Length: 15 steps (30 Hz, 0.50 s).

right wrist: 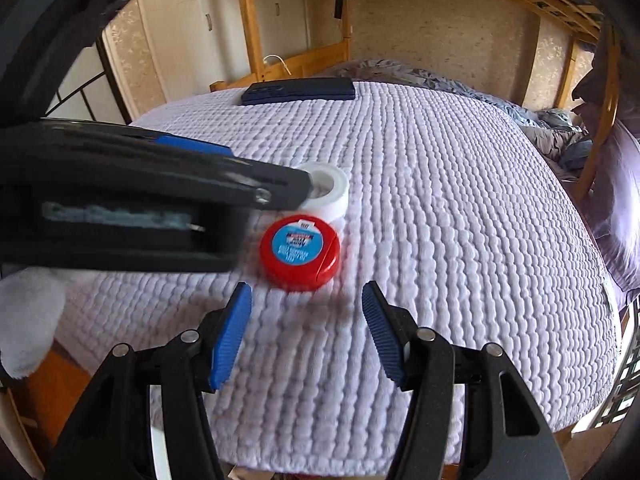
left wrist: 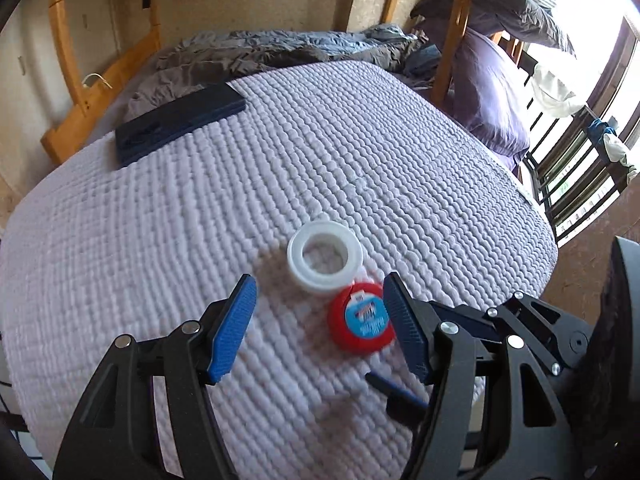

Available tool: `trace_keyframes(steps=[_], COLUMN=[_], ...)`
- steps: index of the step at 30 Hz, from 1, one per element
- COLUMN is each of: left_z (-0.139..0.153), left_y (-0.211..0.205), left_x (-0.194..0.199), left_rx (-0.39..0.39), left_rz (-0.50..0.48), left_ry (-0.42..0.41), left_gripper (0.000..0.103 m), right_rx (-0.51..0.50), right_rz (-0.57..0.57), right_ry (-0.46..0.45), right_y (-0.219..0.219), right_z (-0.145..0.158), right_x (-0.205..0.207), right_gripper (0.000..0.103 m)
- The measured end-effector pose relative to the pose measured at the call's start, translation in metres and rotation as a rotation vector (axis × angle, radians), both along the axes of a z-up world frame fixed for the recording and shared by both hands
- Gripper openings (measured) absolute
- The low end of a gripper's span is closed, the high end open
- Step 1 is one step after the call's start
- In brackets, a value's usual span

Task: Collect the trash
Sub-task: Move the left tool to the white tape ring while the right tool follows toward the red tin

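From the left wrist camera I saw my left tongs point(left wrist: 320, 316) spread apart with nothing pinched between them, hanging over the bed point(left wrist: 160, 260) and its white quilted cover. The red lid point(left wrist: 361, 318), with a blue and white label on top, lay flat on the cover just inside the right-hand pad point(left wrist: 404, 332), so close that I could not tell whether the pad touched it. A white tape roll point(left wrist: 325, 258) lay flat just beyond the lid, touching it or nearly so, its hole facing up. Well beyond the lid and to the left, a dark blue flat case point(left wrist: 180, 124) lay near the far edge of the cover. Grey and blue bedding point(left wrist: 280, 52) was bunched behind it, and a purple pillow point(left wrist: 492, 92) leaned far off to the right of the lid.

From the right wrist camera my right tongs point(right wrist: 307, 320) were likewise spread and empty, just short of the lid point(right wrist: 300, 256), which lay slightly left of the gap between the pads. The left tongs point(right wrist: 168, 188) reached in from the left, blurred, ending just left of the lid and covering part of the roll point(right wrist: 330, 190) behind it. The case point(right wrist: 299, 92) lay far beyond the lid at the cover's far edge, before the wooden bed frame point(right wrist: 250, 32).
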<state>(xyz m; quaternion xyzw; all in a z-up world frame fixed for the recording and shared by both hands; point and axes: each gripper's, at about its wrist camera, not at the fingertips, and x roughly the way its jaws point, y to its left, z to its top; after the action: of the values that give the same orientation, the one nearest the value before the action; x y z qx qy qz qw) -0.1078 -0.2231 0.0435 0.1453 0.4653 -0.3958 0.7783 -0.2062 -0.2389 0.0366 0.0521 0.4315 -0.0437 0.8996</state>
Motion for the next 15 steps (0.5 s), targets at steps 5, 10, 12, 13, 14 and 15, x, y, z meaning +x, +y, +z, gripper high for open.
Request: trace_keyframes(steps=[5,10,12,13,14,15], left_z=[-0.016,-0.027,-0.026,-0.026,-0.026,-0.026], left_y=[-0.017,-0.029,-0.032,-0.033,-0.034,-0.035], left_x=[0.014,0.019,0.019,0.018,0.019,0.019], left_rx=[0.02,0.043,0.053,0.056,0.057,0.06], left_rz=[-0.029,-0.059,-0.069,-0.072,-0.073,-0.075], left_ry=[0.031,0.031,0.015,0.007,0.004,-0.002], left_gripper=[0.067,0.067,0.067,0.067,0.066,0.063], right_rx=[-0.029,-0.039,-0.037,-0.038,-0.04,-0.045], right_rz=[-0.011,-0.018,-0.02,-0.02,-0.018,-0.016], right_ry=[0.002,0.012,0.013,0.014,0.013,0.014], right_y=[0.001,-0.001,-0.002,-0.002,-0.002,-0.002], right_z=[-0.006,-0.01,-0.01,-0.01,-0.01,-0.01], right_x=[0.024,0.041,0.044,0.047,0.047,0.048], right_gripper=[0.057,0.057,0.057,0.057,0.057,0.057])
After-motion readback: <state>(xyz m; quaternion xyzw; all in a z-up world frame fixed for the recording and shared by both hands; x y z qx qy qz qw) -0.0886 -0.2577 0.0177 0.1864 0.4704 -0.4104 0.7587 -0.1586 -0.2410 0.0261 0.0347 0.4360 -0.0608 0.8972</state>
